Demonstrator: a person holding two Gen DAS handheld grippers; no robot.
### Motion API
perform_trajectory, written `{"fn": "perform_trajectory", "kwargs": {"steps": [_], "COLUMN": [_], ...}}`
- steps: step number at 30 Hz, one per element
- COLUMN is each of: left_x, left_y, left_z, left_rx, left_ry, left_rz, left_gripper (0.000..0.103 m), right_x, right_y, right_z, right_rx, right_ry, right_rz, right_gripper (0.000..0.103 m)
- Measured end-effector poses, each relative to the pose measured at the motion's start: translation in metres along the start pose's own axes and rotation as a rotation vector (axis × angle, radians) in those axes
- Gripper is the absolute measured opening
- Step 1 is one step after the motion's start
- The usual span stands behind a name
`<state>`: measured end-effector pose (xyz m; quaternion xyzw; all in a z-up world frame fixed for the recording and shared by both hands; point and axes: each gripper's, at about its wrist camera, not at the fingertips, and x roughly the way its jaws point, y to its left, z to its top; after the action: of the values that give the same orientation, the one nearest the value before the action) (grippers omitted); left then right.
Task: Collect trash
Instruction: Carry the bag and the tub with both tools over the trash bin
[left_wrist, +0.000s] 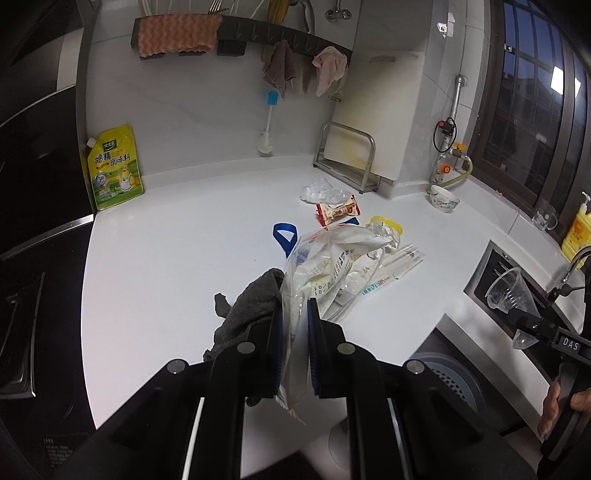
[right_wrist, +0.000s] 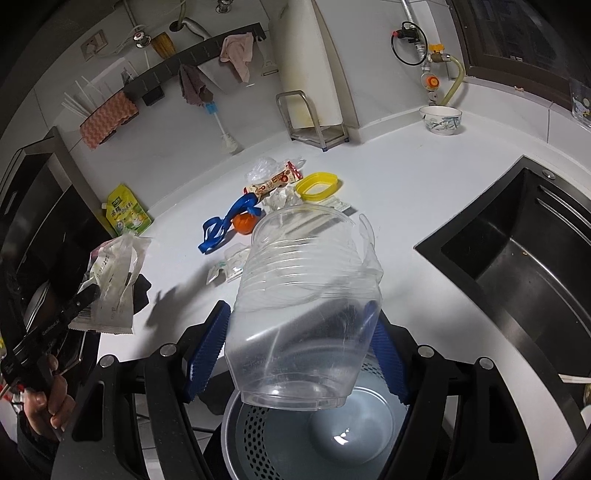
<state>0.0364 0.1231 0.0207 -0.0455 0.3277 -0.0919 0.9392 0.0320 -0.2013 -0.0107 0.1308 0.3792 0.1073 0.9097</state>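
Holding: left gripper (left_wrist: 295, 343) clamps a plastic bag (left_wrist: 332, 266), frame centre.
Right gripper (right_wrist: 295, 343): squeezes a clear cup (right_wrist: 303, 306) above the bin (right_wrist: 314, 443).
Risk: slippery cup may slide out, missing the bin.

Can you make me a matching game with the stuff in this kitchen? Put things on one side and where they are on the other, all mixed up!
Things:
1. clear plastic cup
2. plastic wrapper bag
3. patterned bowl
4. yellow ring

Places:
A. lying on the counter among the other litter
B. between the right gripper fingers, above the grey bin
C. pinched in the left gripper
D. on the counter by the wall, near the gas pipe

Pairs: 1-B, 2-C, 3-D, 4-A
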Motion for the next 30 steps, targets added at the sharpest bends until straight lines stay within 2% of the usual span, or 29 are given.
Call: {"fn": "perform_trajectory", "kwargs": {"steps": [14, 22, 30], "left_x": [-0.027, -0.028, -0.007], "left_y": [-0.069, -0.116, -0.156], "left_z": [-0.049, -0.075, -0.105], "left_rx": [0.065, 0.111, 0.171], "left_ry": [0.032, 0.055, 0.134], "left_rz": [0.026, -0.015, -0.06], "left_gripper": [0.012, 0.012, 0.012], "right_x": [-0.032, -0.051, -0.054], "right_y": [-0.003, -0.019, -0.03], "right_z": [-0.043, -0.074, -0.109], "right_rx": [-0.006, -0.006, -0.035], "right_ry": [0.003, -0.003, 0.04], "right_rz": [0.015, -0.027, -0.091], "right_gripper": [0.071, 0.071, 0.071]}}
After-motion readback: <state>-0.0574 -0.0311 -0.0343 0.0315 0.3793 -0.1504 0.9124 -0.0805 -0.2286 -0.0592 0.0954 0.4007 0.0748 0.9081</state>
